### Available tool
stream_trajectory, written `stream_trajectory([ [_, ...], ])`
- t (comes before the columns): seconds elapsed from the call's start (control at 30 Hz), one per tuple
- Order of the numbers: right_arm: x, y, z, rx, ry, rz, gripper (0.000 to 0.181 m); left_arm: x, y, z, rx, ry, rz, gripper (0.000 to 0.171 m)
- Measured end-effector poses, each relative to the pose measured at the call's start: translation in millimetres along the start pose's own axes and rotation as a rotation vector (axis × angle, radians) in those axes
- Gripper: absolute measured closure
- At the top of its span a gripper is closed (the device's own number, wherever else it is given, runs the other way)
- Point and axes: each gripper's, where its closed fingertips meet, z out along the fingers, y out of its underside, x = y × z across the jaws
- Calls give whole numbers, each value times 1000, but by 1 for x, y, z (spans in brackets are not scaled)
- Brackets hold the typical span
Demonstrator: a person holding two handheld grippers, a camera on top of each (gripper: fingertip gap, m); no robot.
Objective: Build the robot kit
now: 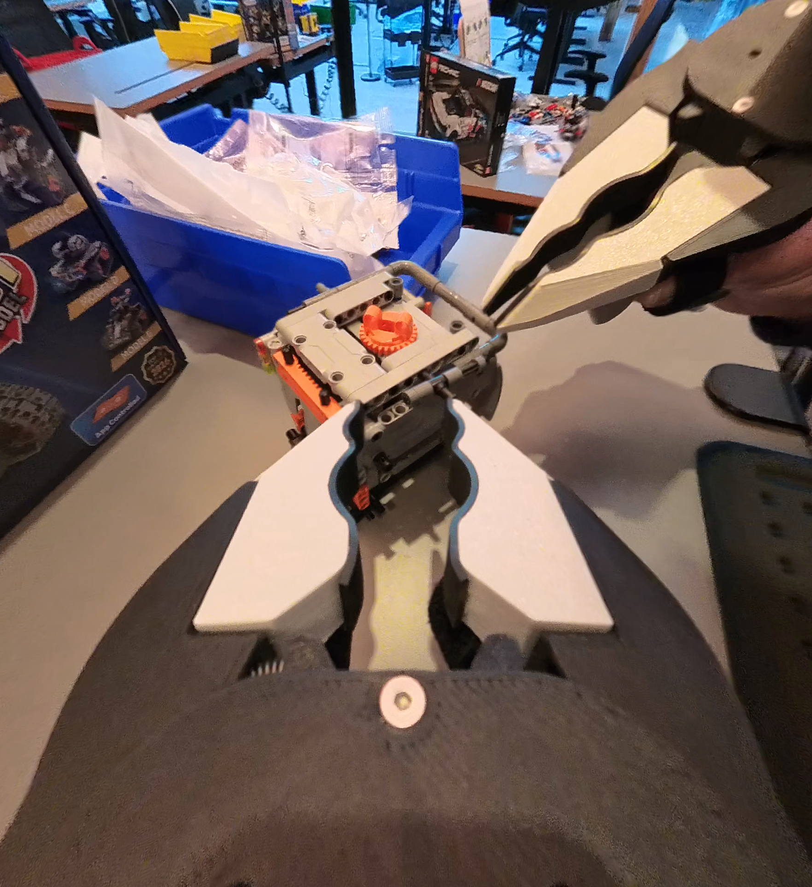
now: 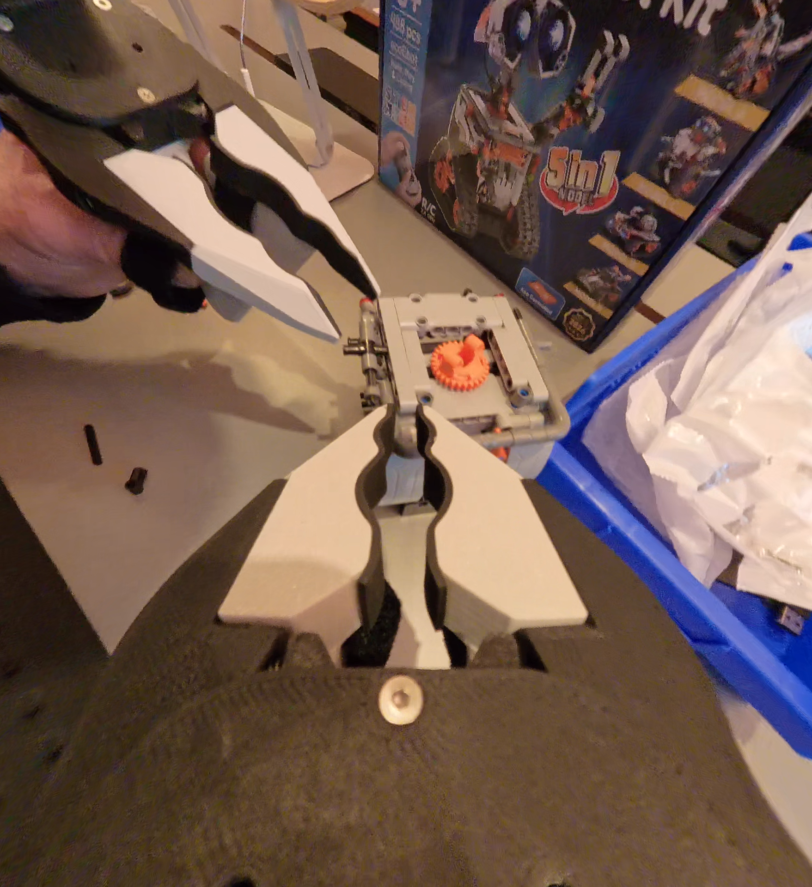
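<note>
My left tongs (image 1: 404,417) were clenched on the near side of a grey brick-built block (image 1: 370,350) that stood on the grey worktop (image 1: 154,480), their fingers pressed against its dark lower frame. My right tongs (image 2: 401,422) were nipped onto the rounded corner of the grey tube (image 2: 528,432) that loops around the block's top edge.

The left wrist view alone showed the block's orange toothed strip (image 1: 298,379) down its side, a black perforated mat (image 1: 788,552) at the right, yellow bins (image 1: 202,38) on a far table and a second dark kit box (image 1: 466,110) behind. It also showed the right tongs (image 1: 492,319) coming in from the upper right, tips closed on the tube.

The right wrist view alone showed two small black pins (image 2: 111,461) lying loose on the worktop and a pale stand base (image 2: 341,168) beyond. There the left tongs (image 2: 358,314) reached the block's far-left corner.

Both views took in the blue bin (image 1: 250,273) stuffed with clear plastic bags (image 1: 260,182), just beside the block, and the tall dark-blue kit box (image 2: 586,144) standing near it.

The block sat upright, its orange gear (image 2: 459,362) facing upward. Its top looked roughly square, so I could not pick out a long axis.
</note>
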Motion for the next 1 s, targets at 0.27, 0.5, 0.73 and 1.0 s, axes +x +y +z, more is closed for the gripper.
stream_trajectory([
  [0.27,-3,11,8,-82,61,-212,166,15,-12,12,-31,-40,246,138],
  [0.5,-5,12,16,-104,18,-249,174,11,-6,27,-90,-100,382,144],
  [0.73,-4,12,11,-112,-74,-236,177,6,-5,24,-61,-79,348,152],
  [1.0,-2,12,2,-79,-137,-202,177,4,-5,23,-59,-60,332,153],
])
